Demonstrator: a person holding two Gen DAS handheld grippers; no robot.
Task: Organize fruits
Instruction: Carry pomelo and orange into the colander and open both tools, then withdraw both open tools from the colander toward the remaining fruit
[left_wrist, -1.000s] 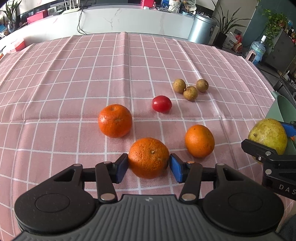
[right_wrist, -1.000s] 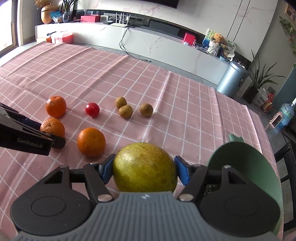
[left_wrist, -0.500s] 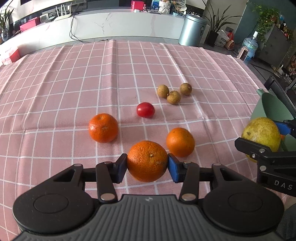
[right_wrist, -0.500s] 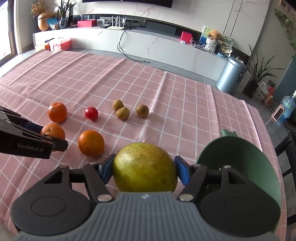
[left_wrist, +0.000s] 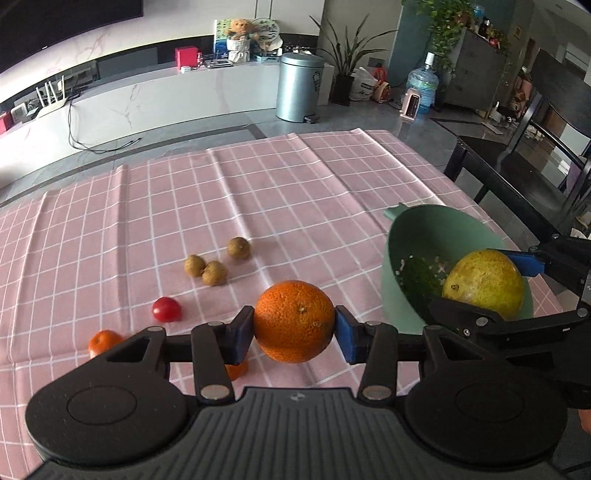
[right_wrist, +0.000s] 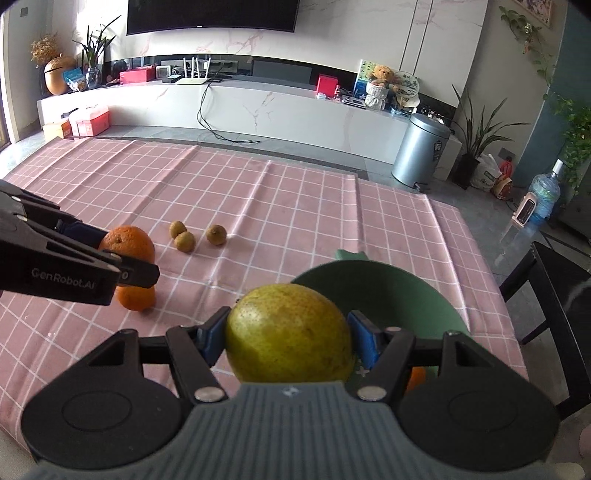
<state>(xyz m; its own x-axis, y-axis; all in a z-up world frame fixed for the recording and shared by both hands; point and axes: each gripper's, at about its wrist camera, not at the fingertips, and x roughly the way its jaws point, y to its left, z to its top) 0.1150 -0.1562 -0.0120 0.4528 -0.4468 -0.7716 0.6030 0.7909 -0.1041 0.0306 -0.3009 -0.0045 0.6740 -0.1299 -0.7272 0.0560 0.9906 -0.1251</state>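
Note:
In the left wrist view my left gripper (left_wrist: 294, 328) is shut on an orange (left_wrist: 294, 320) and holds it above the pink checked cloth. To its right my right gripper (left_wrist: 484, 284) is shut on a yellow-green pear (left_wrist: 484, 282) over the near rim of the green bowl (left_wrist: 406, 229). The right wrist view shows the pear (right_wrist: 288, 332) between the blue pads, with the bowl (right_wrist: 388, 291) just behind it. My left gripper (right_wrist: 127, 254) comes in from the left there with its orange (right_wrist: 127, 242). Another orange (right_wrist: 135, 297) lies on the cloth below it.
On the cloth lie three brown longans (left_wrist: 214, 273), a cherry tomato (left_wrist: 167, 309) and an orange (left_wrist: 103, 341). Dark green bits (left_wrist: 421, 273) lie inside the bowl. A black chair (left_wrist: 535, 177) stands past the table's right edge.
My left gripper closed on the orange, lifted it off the cloth and carried it right toward the bowl. My right gripper rose with the pear and moved over the bowl's rim.

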